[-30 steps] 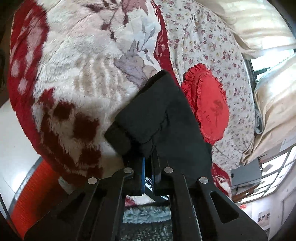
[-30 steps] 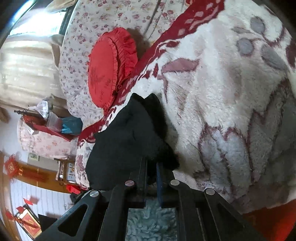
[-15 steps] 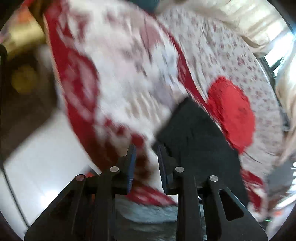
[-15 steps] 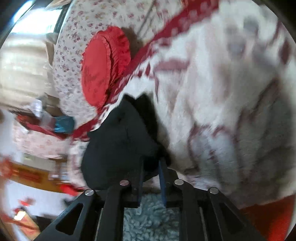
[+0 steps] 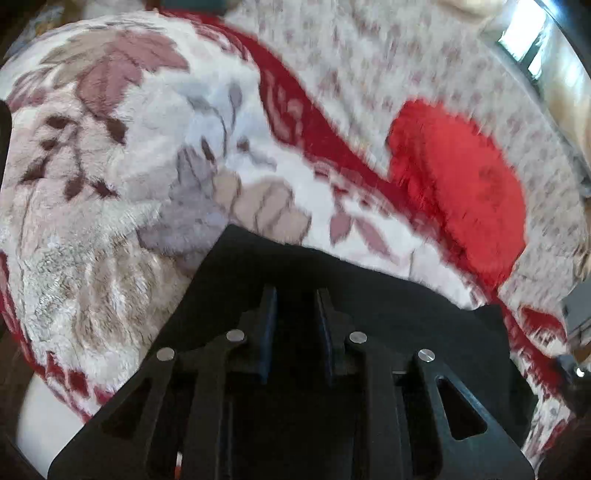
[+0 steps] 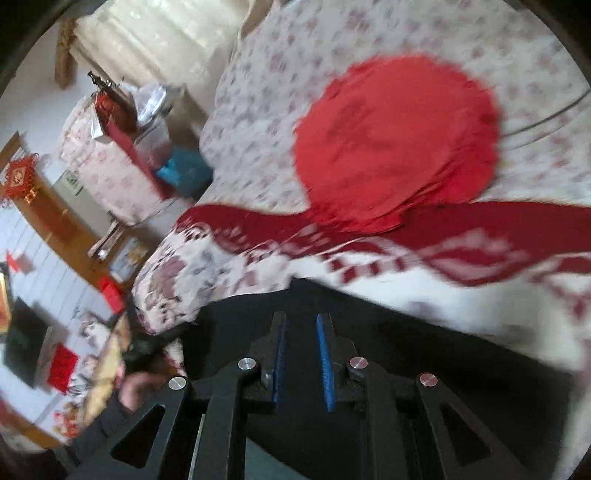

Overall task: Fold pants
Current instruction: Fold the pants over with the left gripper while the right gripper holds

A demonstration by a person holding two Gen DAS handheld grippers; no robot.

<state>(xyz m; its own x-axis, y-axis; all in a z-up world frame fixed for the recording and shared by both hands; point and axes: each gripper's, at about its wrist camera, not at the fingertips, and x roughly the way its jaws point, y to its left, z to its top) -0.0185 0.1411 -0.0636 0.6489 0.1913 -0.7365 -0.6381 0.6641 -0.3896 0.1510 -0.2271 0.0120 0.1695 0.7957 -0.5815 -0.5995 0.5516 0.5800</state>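
Left wrist view. Surface: a bed covered by a plush fleece blanket (image 5: 122,192), white ground with mauve and grey leaf motifs and a dark red border band. Beyond the band, a thinner floral bedsheet (image 5: 388,62) in small pink sprigs. On the sheet, a round red cushion (image 5: 458,184) with a frilled rim (detail lost to motion blur). A bright window (image 5: 524,40) sits at the upper right edge. The black pants (image 5: 424,314), matte and flat, lie on the blanket directly under the left gripper (image 5: 294,295); their lower part is hidden behind the gripper frame. The jaws stand slightly parted with nothing pinched between them.

Right wrist view. Same bed from the other side: fleece blanket (image 6: 461,266), floral bedsheet (image 6: 280,122), red cushion (image 6: 395,147) touching the red border. Room at left: pale curtains (image 6: 155,33), a cluttered bedside stand (image 6: 122,129) draped in floral cloth, a red hanging ornament (image 6: 18,181), white wall, wooden trim (small items too blurred to name). The pants (image 6: 461,354) spread dark across the lower frame, cut off at the bottom. The right gripper (image 6: 301,321), blue pads showing, hangs above them with a narrow gap, holding nothing. A hand (image 6: 135,387) appears at lower left, partly hidden.
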